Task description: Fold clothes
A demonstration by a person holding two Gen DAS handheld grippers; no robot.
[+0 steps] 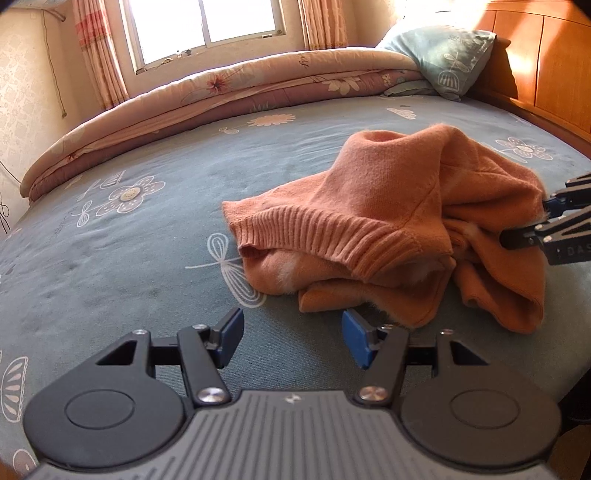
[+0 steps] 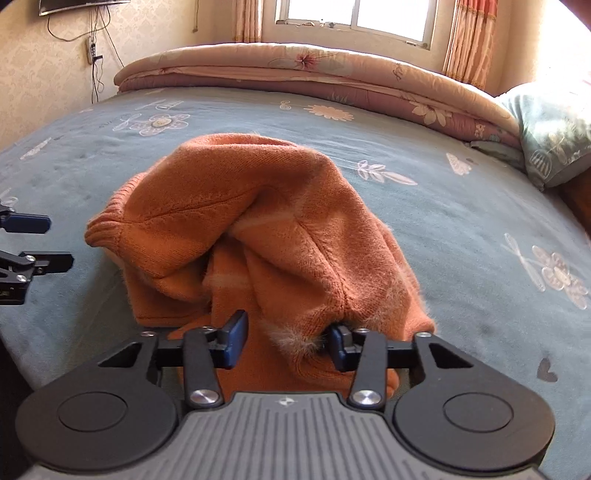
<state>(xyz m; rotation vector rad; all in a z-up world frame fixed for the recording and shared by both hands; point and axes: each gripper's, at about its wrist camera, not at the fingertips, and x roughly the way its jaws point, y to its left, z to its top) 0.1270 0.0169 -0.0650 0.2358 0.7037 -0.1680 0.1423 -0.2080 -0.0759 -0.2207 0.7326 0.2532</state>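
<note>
Sweater [image 1: 388, 221]: orange knit, lay crumpled in a heap on the blue flowered bedsheet [image 1: 147, 240]; ribbed hem faced the near side of the bed, collar opening stood up toward the far side.
Sweater lining: pale fuzzy fibres showed at the folds and near edge.
Right gripper [image 2: 286, 341]: reached into the near edge of the sweater; jaws partly open with a bunch of the knit between the blue pads [image 2: 236, 338]; right pad touched the fuzzy fold, left pad stood just beside the fabric; could not tell whether the cloth was firmly pinched.
Right gripper, from the left wrist view [image 1: 532, 225]: came in at the sweater's right side, fingertips against the cloth.
Left gripper [image 1: 293, 338]: hung above the sheet just in front of the sweater's near edge; jaws about half open, nothing between them; right pad [image 1: 356, 341] close to the sweater's lowest fold.
Quilt [image 1: 221, 92]: rolled, floral, lay along the bed's far edge beyond the sweater.
Pillow [image 1: 443, 55]: pale green, beyond the sweater to the right, against the wooden headboard [image 1: 546, 66].
Window [image 1: 203, 26]: behind the quilt, curtains on both sides.
</note>
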